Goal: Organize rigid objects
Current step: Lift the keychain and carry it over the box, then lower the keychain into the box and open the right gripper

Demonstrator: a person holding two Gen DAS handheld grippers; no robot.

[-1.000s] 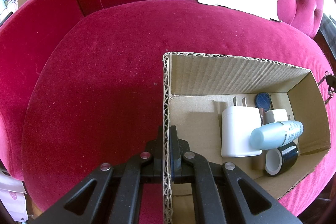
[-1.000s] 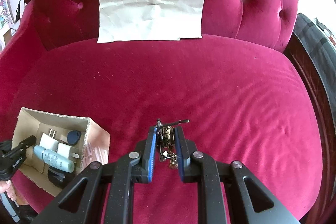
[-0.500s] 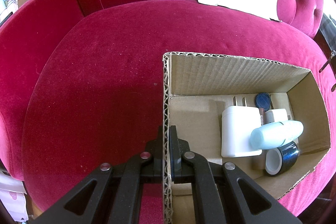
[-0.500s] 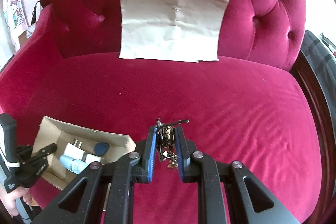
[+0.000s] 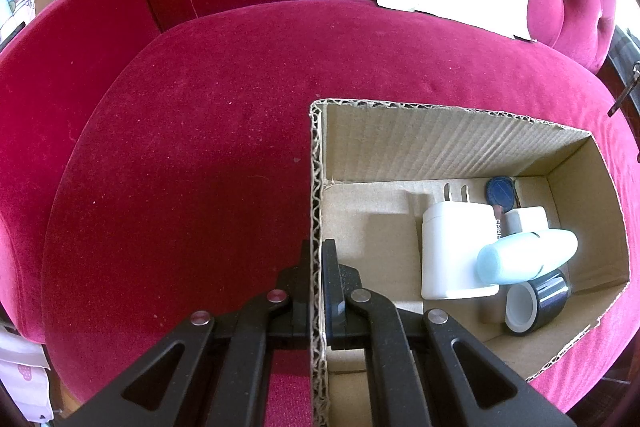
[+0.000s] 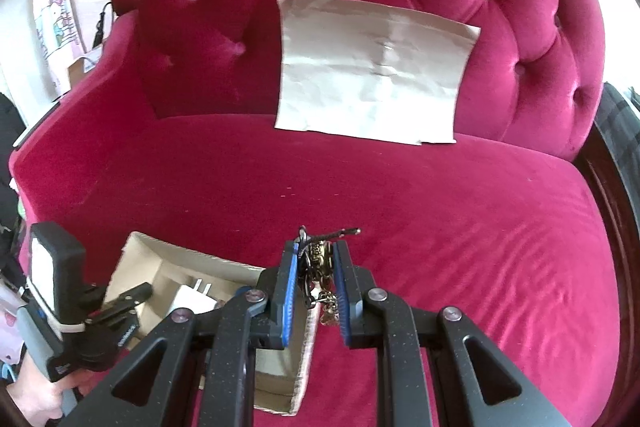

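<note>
A cardboard box (image 5: 460, 147) sits on the seat of a crimson velvet sofa (image 5: 180, 167); everything here is placed relative to that box. The left gripper (image 5: 316, 259) is pinched tight on the box's near side wall, one finger inside and one outside, probably to steady it for loading. Inside, at the far end, lie a white plug adapter (image 5: 452, 251), a pale blue bottle (image 5: 528, 255) resting across it, a roll of dark tape (image 5: 536, 303) and a blue tag (image 5: 500, 191). The right gripper (image 6: 316, 279) hangs just beyond the box's right wall, its blue pads closed on a bunch of keys (image 6: 318, 279) on a brassy chain, likely bound for the box. A smaller white item behind the bottle is half hidden; the keys' exact make-up is hard to read; a creased paper sheet (image 6: 372, 67) leans on the sofa back, well behind the box.
</note>
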